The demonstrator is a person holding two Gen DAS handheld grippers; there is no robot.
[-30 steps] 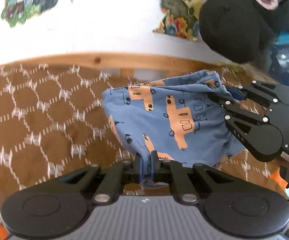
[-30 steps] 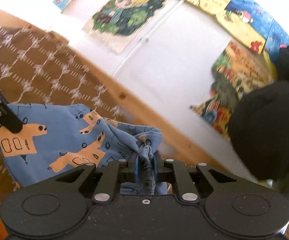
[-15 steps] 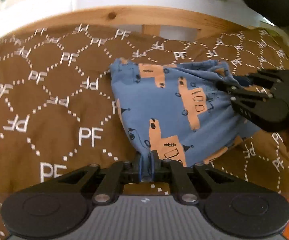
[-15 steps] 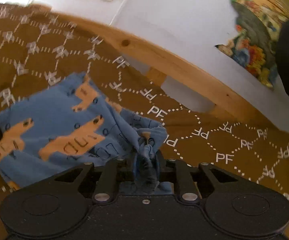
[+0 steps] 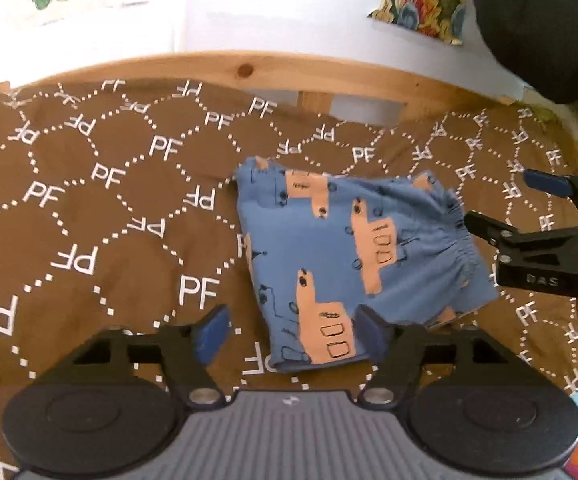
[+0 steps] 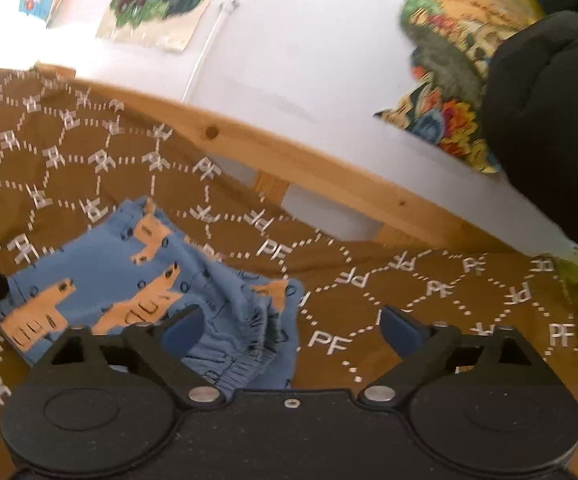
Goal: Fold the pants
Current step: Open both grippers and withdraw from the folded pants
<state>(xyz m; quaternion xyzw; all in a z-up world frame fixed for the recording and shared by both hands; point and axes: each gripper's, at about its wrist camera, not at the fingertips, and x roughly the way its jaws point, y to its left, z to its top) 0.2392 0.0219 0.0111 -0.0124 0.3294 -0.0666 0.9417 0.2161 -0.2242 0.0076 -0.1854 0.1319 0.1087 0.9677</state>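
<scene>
Left wrist view had the left gripper [image 5: 291, 334] spread wide with nothing held, its fingers [image 5: 211, 334] either side of the near edge of the folded blue pants [image 5: 341, 248] lying on the brown PF-patterned bed cover [image 5: 89, 208]. Right gripper [image 6: 291, 330] gaped wide too, empty, hovering at the gathered waistband on the pants' right side, the wooden bed rail [image 6: 321, 172] running along the far edge.
</scene>
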